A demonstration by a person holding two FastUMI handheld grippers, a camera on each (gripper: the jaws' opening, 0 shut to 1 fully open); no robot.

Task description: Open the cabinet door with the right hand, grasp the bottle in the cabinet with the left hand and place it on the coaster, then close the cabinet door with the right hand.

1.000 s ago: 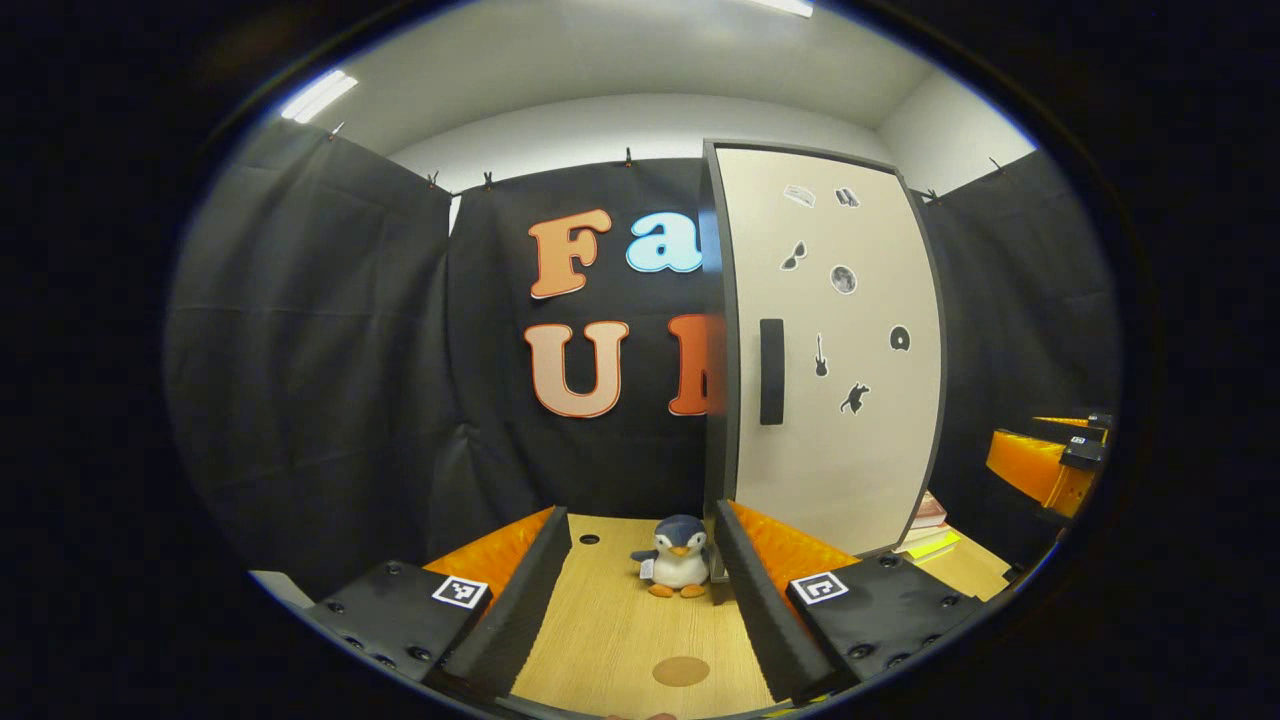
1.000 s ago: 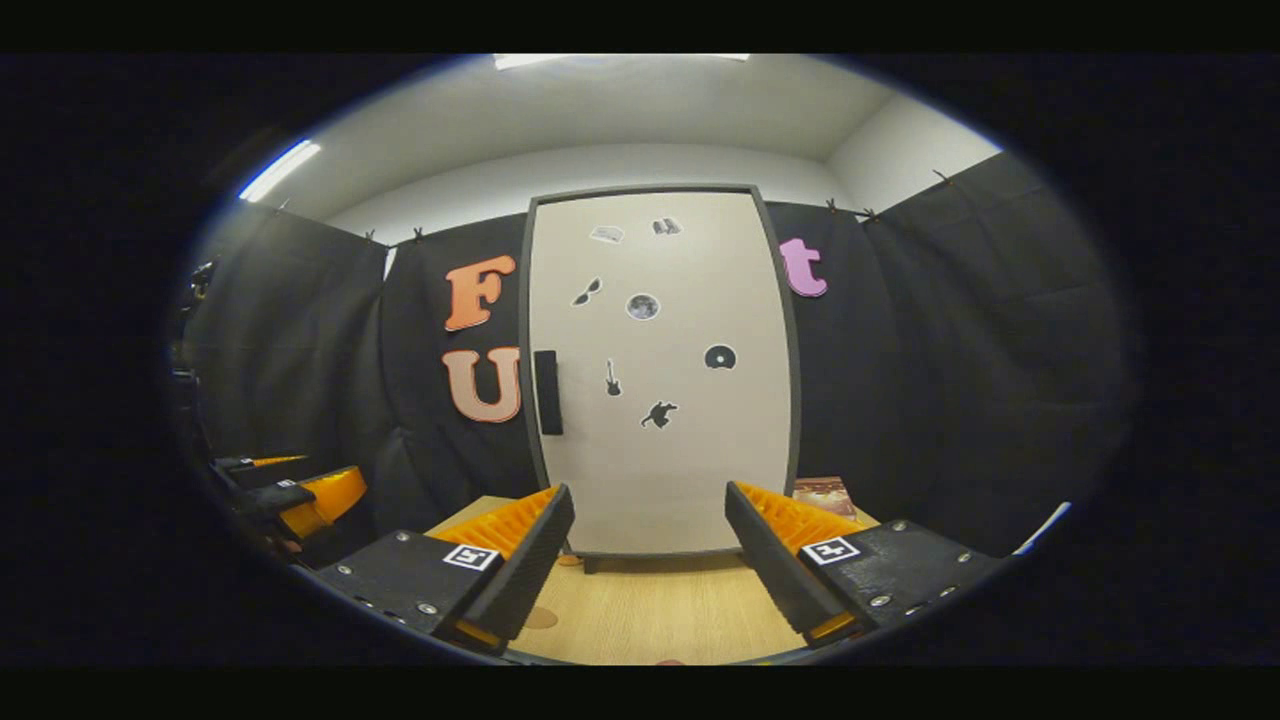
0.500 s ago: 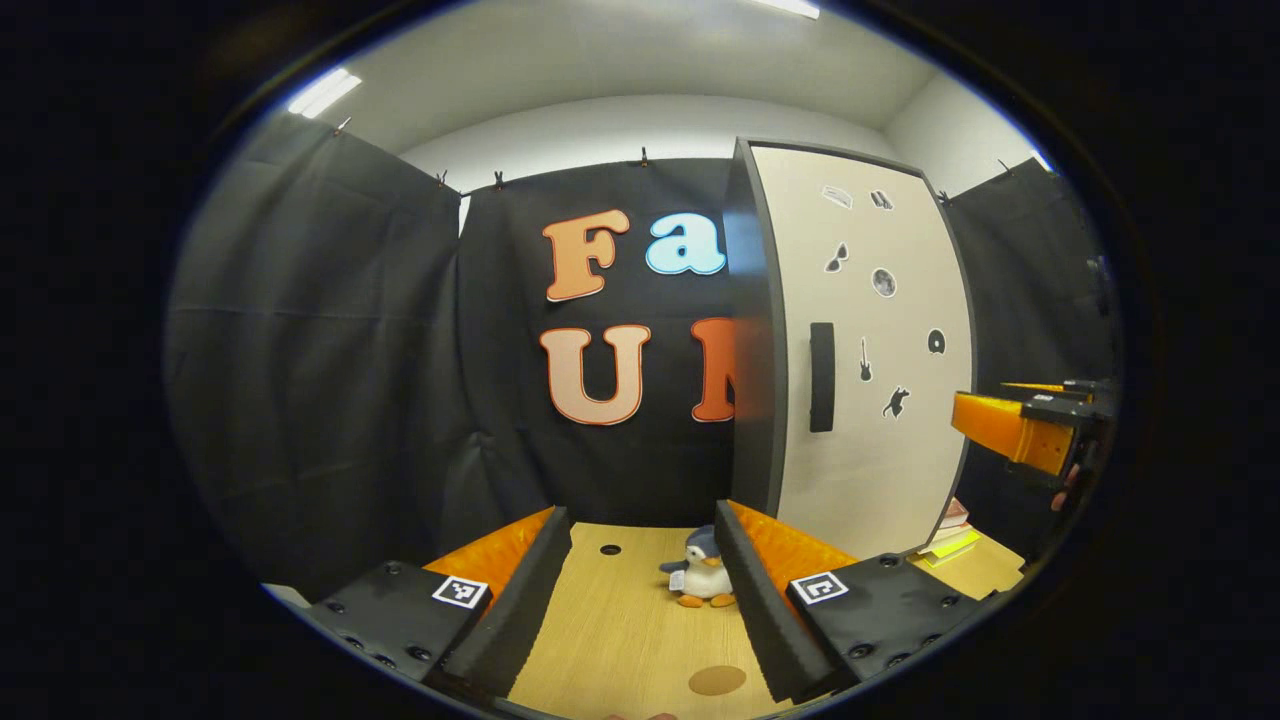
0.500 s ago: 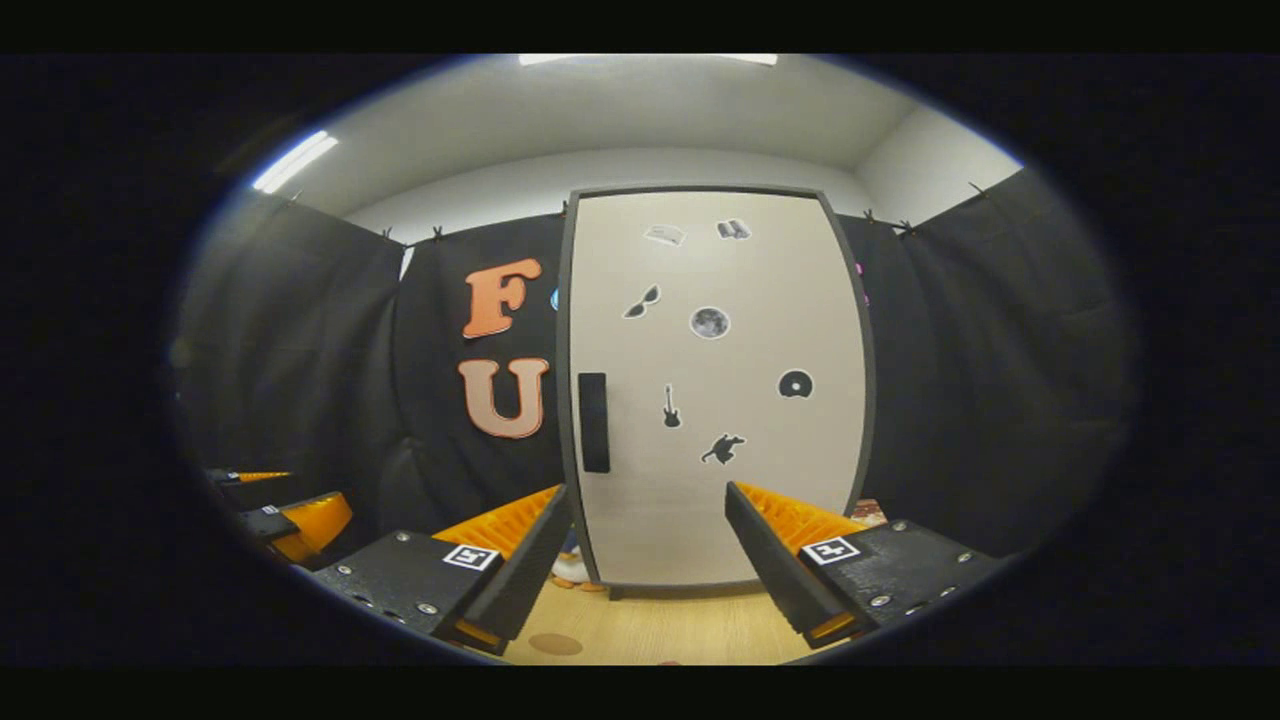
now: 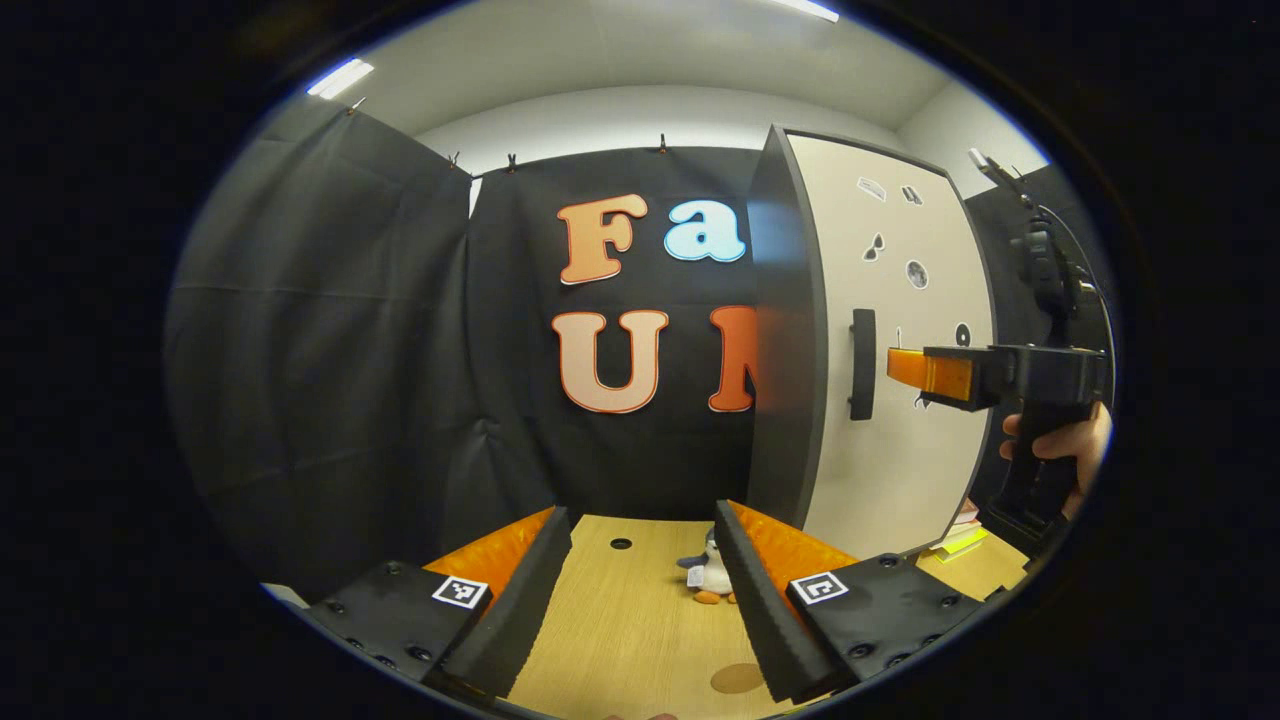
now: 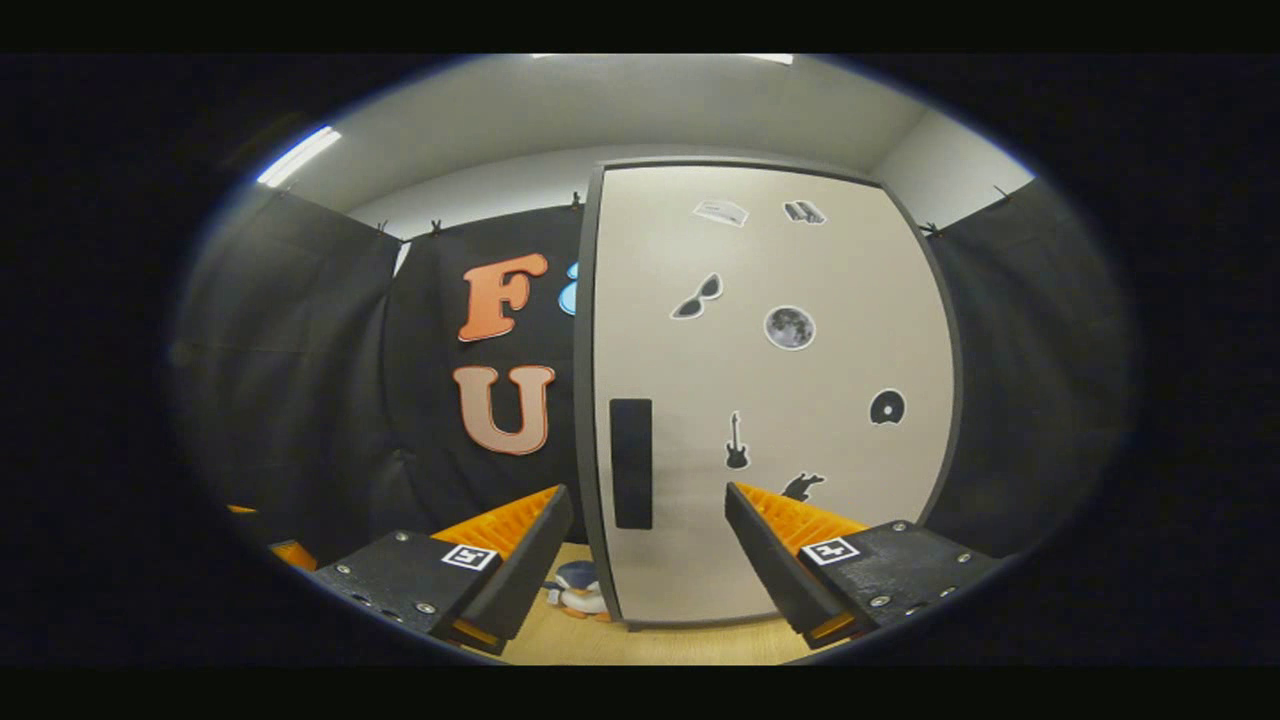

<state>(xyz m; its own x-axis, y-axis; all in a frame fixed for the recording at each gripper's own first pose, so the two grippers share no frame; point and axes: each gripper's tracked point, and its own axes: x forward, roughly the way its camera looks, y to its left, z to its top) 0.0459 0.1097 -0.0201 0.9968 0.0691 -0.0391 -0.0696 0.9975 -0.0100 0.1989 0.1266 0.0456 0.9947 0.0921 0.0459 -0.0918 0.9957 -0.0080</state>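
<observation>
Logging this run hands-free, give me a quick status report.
Right gripper open, lined up on cabinet door handle, not touching. Left gripper open, empty, low over table. Door shut. Toy penguin beside cabinet.

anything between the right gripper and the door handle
No, a bare gap: in the left gripper view the right gripper points at the handle on the closed cabinet door.

Black cloth walls (image 5: 330, 330) hang beneath a white ceiling (image 5: 620, 50) with strip lights (image 5: 340, 78); wooden tabletop (image 5: 620, 620) below.
</observation>
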